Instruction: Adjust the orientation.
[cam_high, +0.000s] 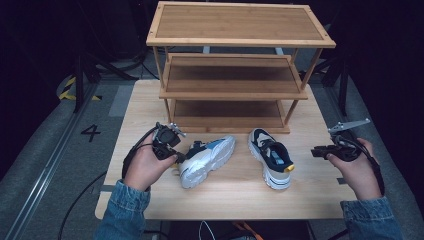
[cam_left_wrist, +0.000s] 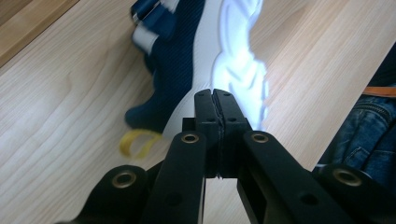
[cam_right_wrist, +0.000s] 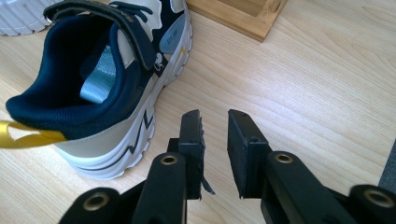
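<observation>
On the grey floor left of the table (cam_high: 150, 107) a black figure "4" (cam_high: 90, 132) is painted; no other writing can be read, and the small marks on the shoes are too small to make out.

The left gripper (cam_high: 179, 157) is held low over the table, its tips right at the heel of the left shoe (cam_high: 207, 160). In the left gripper view its jaws are pressed together with nothing between them, their tips over the edge of the shoe's sole. That shoe lies tipped on its side, the chunky white sole turned toward the person, navy upper behind it, with light blue on the part facing up, and a yellow pull loop (cam_left_wrist: 137, 142) at the heel resting on the wood.

Just to its right, apart from it, the right shoe (cam_high: 271, 157) stands upright on its sole, toe toward the wooden rack (cam_high: 240, 67) at the back of the table. It is navy and cream with a white ridged sole, a navy strap across the top, a light blue insole and a yellow heel loop (cam_right_wrist: 23, 135).

The right gripper (cam_high: 316, 151) is near the table's right edge, well apart from that shoe in the high view. Its jaws stand slightly apart, holding nothing, over bare wood beside the shoe's heel.
</observation>
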